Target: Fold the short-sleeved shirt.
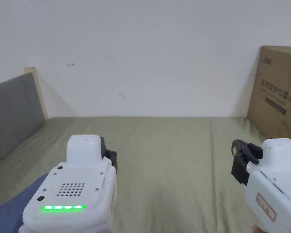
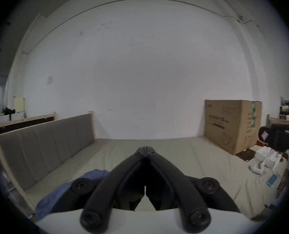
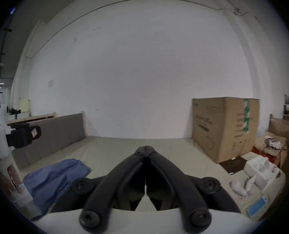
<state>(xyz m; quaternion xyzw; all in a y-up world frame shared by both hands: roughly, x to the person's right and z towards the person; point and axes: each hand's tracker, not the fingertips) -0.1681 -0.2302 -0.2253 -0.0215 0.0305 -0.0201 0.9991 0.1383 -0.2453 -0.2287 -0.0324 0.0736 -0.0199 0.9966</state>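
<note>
Printing on the cardboard box (image 1: 276, 94) at the far right of the bed is too small and blurred to read, as is the red-edged sticker on the right gripper's white housing. Left gripper (image 2: 145, 149) and right gripper (image 3: 145, 148) both hang above the olive-green sheet (image 1: 172, 157) with their black jaws pressed tip to tip and nothing between them. Blue short-sleeved shirt (image 3: 56, 175) lies crumpled on the sheet at the near left, below and just left of the left gripper, well apart from the right one; neither touches it. Grey padded headboard (image 2: 47, 139) runs along the left side. White packaging (image 3: 261, 171) and a small blue-faced item (image 3: 256, 207) lie at the right edge, near the box.
</note>
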